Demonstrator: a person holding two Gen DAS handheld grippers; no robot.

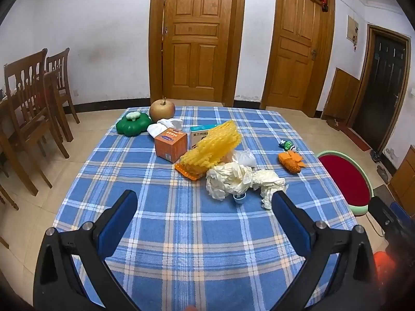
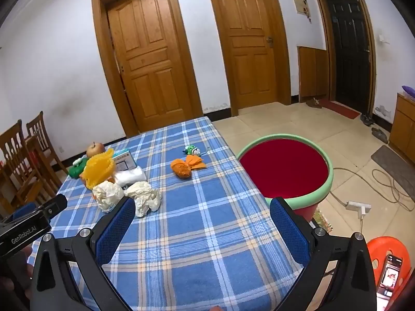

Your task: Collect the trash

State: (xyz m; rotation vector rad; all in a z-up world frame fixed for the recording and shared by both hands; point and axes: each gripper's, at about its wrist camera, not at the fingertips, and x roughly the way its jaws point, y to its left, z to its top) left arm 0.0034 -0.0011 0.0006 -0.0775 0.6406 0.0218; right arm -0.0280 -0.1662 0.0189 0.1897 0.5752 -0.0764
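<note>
Both tools, left (image 1: 205,207) and right (image 2: 202,212), hung spread and empty over the desk (image 1: 181,246). The crumpled cream paper (image 1: 233,178) lay mid-desk beside the yellow foam netting (image 1: 212,147); it looked light and soft, best pinched at a raised fold.

on the bench (image 1: 197,233): one apple (image 1: 162,110), two boxes, orange (image 1: 170,144) and white (image 1: 201,133), one yellow foam net (image 1: 211,148), two crumpled paper wads (image 2: 107,198) (image 2: 144,197), one white bag (image 2: 129,177), two doors (image 1: 198,36) (image 1: 295,44).
</note>
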